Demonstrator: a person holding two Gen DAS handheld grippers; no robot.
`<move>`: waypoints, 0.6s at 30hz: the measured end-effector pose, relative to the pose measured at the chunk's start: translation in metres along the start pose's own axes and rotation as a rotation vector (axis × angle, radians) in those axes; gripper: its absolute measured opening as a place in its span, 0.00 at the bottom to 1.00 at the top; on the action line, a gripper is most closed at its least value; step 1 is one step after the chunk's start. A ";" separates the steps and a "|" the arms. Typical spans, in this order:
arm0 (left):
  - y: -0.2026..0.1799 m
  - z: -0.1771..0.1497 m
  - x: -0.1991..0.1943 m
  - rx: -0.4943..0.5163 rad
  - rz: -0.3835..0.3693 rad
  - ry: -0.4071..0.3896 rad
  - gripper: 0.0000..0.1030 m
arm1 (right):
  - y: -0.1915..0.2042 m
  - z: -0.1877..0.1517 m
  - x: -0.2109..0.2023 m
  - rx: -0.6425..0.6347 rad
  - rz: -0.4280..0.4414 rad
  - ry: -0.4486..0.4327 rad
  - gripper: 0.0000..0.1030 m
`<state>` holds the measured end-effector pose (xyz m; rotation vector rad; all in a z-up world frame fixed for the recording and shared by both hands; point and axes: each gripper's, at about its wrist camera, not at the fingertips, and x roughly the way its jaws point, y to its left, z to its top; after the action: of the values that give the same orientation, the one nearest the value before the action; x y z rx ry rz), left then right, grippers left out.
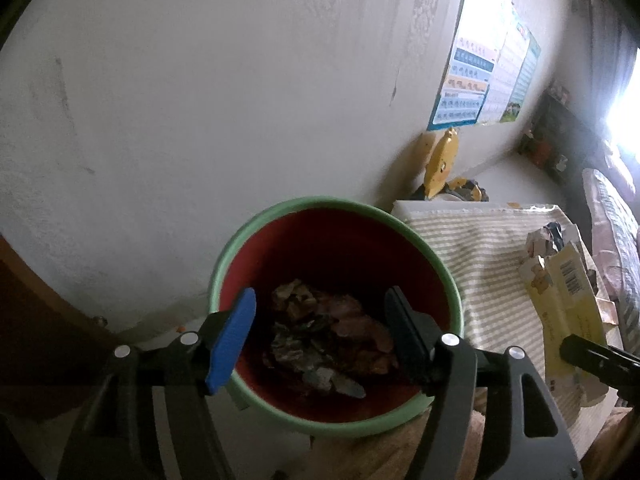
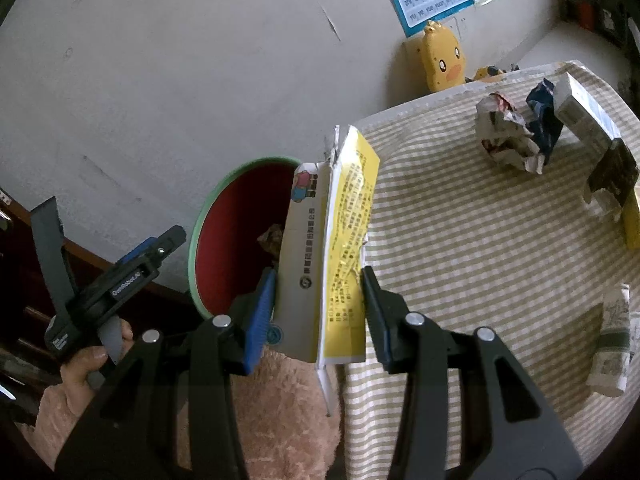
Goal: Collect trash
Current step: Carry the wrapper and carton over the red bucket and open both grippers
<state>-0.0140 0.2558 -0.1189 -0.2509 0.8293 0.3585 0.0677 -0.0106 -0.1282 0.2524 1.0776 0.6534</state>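
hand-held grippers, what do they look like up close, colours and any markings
Both the left hand-held gripper and the right hand-held gripper have black angular frames with round silver pivot bolts, plus one ribbed blue finger pad and one black pad. Seen from the right wrist, the left unit's black body carries small white lettering.

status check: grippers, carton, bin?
Left gripper open, empty, over green-rimmed red bin. Right gripper shut on torn yellow-and-white carton, beside bin rim. Crumpled paper wad on striped cloth.

Left wrist view close above the bin; right wrist view beside it, bin shared.
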 end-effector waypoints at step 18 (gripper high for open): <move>0.034 0.001 -0.043 -0.085 0.113 -0.115 0.62 | 0.080 0.055 0.068 -0.102 0.075 0.078 0.60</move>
<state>-0.0537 0.2782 -0.0879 -0.2610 0.7175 0.5106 0.1072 0.1001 -0.1126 0.1810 1.1097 0.7884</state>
